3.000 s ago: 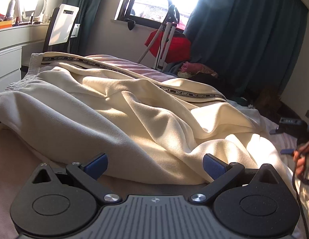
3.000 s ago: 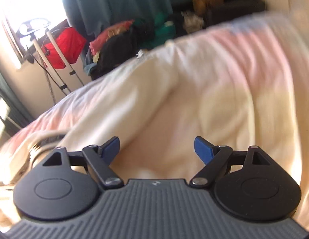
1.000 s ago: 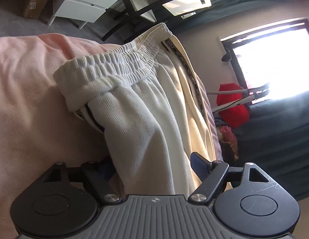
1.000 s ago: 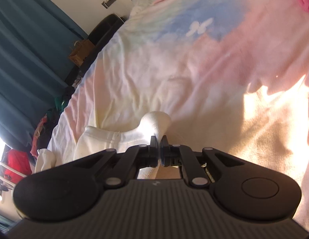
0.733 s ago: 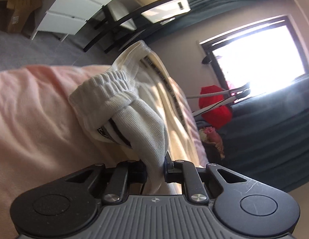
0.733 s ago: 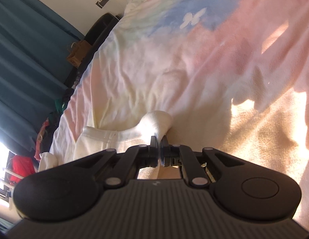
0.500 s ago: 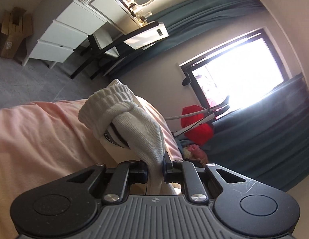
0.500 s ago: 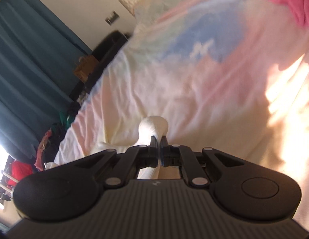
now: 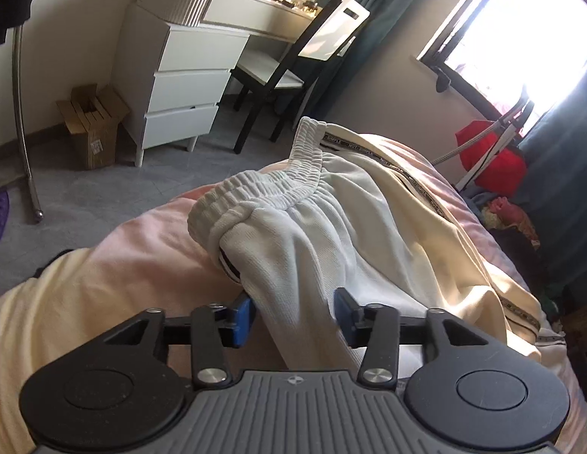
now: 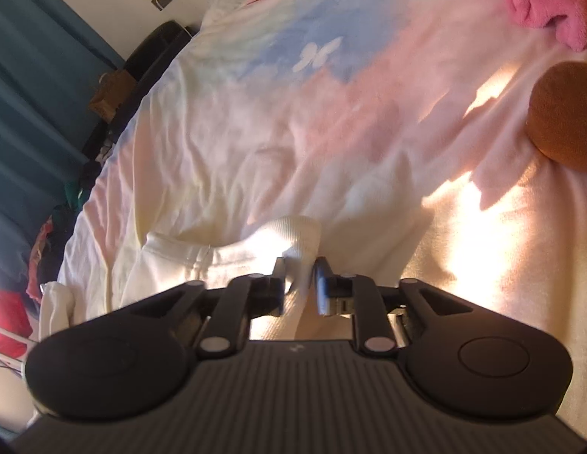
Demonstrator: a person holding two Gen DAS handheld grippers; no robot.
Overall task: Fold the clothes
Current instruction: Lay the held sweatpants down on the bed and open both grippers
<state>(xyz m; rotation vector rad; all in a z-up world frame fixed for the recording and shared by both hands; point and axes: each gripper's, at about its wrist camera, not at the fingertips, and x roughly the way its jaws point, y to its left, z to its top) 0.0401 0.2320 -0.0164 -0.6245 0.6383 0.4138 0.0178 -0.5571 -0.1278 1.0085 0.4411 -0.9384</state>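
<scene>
Left wrist: ribbed cream trousers [image 9: 301, 249], elastic waistband [image 9: 270, 185]

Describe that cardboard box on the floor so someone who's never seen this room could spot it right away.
Start at the white chest of drawers against the wall, beside the black-framed chair. The cardboard box stands on the grey floor just left of the drawers' foot. It is the only brown thing there, open-topped, with a small white label on its side.

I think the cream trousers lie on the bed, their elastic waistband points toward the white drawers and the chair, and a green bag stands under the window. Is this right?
Not quite. In the left wrist view the bag under the window is red, not green. The rest holds: the cream trousers lie on the bed, with the elastic waistband toward the white drawers and the chair.
</scene>
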